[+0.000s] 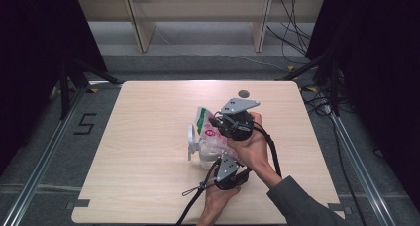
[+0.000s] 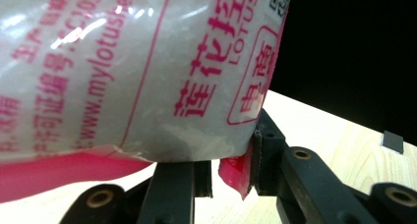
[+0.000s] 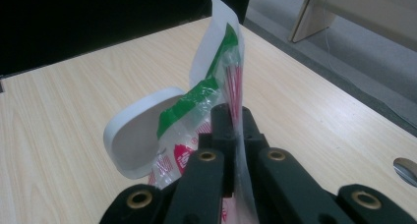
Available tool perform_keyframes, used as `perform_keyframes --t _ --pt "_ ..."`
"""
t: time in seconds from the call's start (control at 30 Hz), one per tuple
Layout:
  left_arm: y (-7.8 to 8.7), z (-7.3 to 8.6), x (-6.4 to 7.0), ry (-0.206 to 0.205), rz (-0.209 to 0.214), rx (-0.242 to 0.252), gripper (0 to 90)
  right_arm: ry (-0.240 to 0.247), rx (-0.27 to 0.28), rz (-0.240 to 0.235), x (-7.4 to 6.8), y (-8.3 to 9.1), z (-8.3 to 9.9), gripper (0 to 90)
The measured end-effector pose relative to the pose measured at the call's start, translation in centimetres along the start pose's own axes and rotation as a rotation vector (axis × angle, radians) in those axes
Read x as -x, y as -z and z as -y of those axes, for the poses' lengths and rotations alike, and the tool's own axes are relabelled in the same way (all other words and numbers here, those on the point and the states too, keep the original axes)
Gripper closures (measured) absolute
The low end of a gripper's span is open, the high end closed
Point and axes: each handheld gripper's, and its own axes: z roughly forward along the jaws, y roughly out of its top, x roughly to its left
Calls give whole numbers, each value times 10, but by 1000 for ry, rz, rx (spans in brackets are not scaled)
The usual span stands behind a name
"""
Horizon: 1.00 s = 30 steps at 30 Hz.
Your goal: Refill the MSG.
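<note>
**Bag held at both ends over the jar**

Bag [image 1: 207,128]: clear plastic pouch of white granules, red print, green band near the top. It sits mid-bench, raised above a clear jar [image 1: 208,156] with a white lid [image 1: 191,139] flipped open to the jar's left. Cannot tell whether the bag's mouth is already cut, or whether anything is pouring.

Left tool [image 2: 231,172]: nearly closed, pinching the red sealed corner of the bag's bottom edge between the pads. The bulk of the bag hangs just above and to the left of my jaws in the left gripper view. In the high view this tool [image 1: 229,170] is the near one, just beside the jar, my hand under it coming in from the bench's near edge.

Right tool [image 3: 235,130]: jaws closed on the thin film of the bag's top end, the green-banded flap [image 3: 223,47] standing up beyond the tips. In the high view it [image 1: 218,123] is the far one, my hand wrapped round it, forearm crossing in from the right.

Key relation: the bag's long axis runs between the two tools, top end far, bottom end near, with the jar directly below. Judgement: the next move is a tilt, raising one end so the contents run toward the jar. Risk, as I read it: the left grip has only a corner, so the weight could slip it free.

Bench [image 1: 148,137]: pale wood.
</note>
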Motion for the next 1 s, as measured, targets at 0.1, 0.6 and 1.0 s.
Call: perform_keyframes --t 0.1,0.6,1.0 --pt "0 0 0 2 3 4 742 2 -1 -1 0 0 0 900" --pt "-2 -2 0 5 17 21 742 7 -11 6 -4 -2 -3 900" --pt "-5 -4 -1 12 17 43 744 42 -13 3 -8 -4 -6 900"
